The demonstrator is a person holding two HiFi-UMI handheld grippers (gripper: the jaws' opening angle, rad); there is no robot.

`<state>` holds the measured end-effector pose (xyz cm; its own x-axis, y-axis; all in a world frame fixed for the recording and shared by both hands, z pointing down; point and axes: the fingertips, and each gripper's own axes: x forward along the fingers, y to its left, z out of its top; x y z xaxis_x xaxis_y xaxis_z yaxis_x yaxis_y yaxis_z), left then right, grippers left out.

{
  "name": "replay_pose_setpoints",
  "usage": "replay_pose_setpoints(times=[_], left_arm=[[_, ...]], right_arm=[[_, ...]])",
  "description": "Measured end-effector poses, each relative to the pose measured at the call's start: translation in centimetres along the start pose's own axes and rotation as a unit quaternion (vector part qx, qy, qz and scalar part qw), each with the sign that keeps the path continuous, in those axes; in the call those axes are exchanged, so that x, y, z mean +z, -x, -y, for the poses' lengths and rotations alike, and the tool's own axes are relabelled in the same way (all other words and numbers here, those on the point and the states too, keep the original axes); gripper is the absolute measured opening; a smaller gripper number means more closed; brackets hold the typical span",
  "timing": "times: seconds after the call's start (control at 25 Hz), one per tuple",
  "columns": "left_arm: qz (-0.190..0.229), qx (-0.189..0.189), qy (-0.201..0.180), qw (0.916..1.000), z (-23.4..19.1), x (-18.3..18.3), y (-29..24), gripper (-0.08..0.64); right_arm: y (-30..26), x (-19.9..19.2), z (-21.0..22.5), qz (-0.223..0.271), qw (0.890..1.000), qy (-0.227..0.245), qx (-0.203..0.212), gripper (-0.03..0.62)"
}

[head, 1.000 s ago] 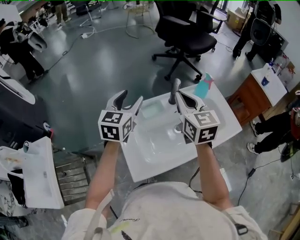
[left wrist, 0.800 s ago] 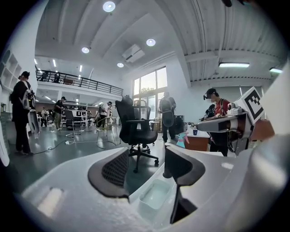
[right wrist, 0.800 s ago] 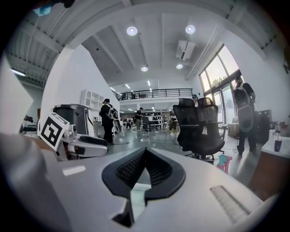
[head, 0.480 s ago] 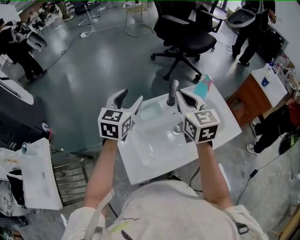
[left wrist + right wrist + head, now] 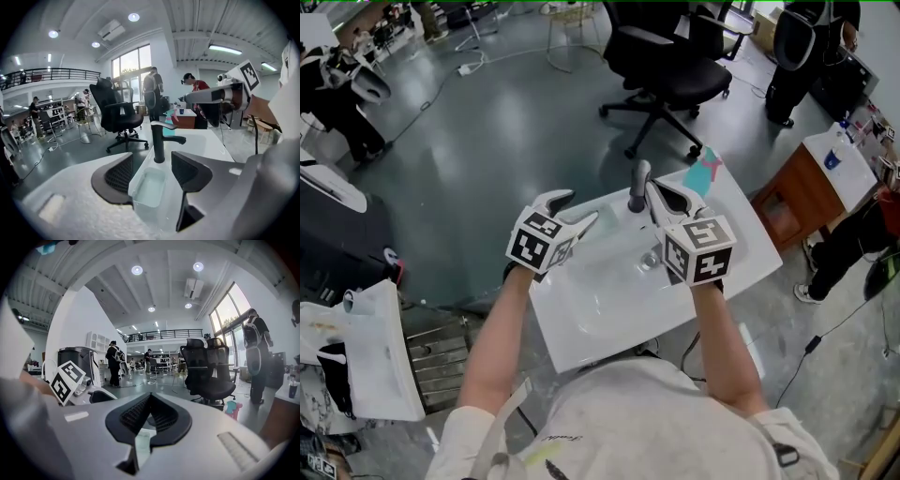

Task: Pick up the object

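**Translucent tray (image 5: 149,187) framed by the left hand-held gripper (image 5: 153,161), not yet gripped**

We take the object to be the small translucent tray, a shallow, pale rectangular dish lying on the back ledge of the white sink (image 5: 581,349), close to its edge and just short of the dark faucet (image 5: 158,140). In the left gripper view it lies lengthwise between the two jaws, with the faucet standing straight behind it. From the head view we cannot make the tray out clearly, as the left hand-held gripper sits over that part of the ledge.

The left hand-held gripper has its jaws wide apart, one on each side of the tray. We see a gap on both sides and cannot say that either pad touches it. The right hand-held gripper (image 5: 150,397) has its jaws pressed together with nothing between them. It hovers over the basin just beside the faucet, and we judge that it has no part in this grasp.

We judge that the approach step is nearly done and the grasp has not begun. The next move calls for lowering the jaws to the tray's side walls, keeping them square to its long sides, closing gently and then lifting straight up. The thin walls look likely to flex or slip, and the ledge edge is close.

An office chair (image 5: 670,56) stands on the floor well beyond the sink.
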<state>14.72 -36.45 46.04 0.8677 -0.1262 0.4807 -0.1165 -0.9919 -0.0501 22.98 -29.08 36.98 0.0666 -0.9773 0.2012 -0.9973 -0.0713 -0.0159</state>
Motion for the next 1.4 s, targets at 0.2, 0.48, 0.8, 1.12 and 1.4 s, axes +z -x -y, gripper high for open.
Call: replay_pose_setpoints(times=[0.2,0.48,0.8,1.12,1.4], left_arm=[[-0.051,-0.035,-0.024,0.9978,1.2,-2.0,-2.0,0.262],[-0.119,-0.072,-0.06,0.9885,2.3,-4.6,-4.4,0.262],[-0.185,-0.108,-0.094,0.9721,3.5,-7.5,-6.7,0.259],[-0.228,-0.134,-0.123,0.9564,4.3,-10.4,-9.5,0.233],[-0.263,-0.14,-0.136,0.9447,4.5,-12.4,-10.6,0.189]], right_arm=[[-0.1,-0.5,-0.1,-0.004,1.0,0.0,0.004,0.003],[-0.1,-1.2,0.2,-0.01,1.0,-0.002,0.003,0.003],[0.3,-1.8,0.7,-0.014,1.0,-0.006,-0.008,0.003],[1.1,-2.7,2.5,-0.02,0.999,-0.011,-0.029,0.003],[1.6,-3.5,3.5,-0.024,0.998,-0.016,-0.047,0.003]])
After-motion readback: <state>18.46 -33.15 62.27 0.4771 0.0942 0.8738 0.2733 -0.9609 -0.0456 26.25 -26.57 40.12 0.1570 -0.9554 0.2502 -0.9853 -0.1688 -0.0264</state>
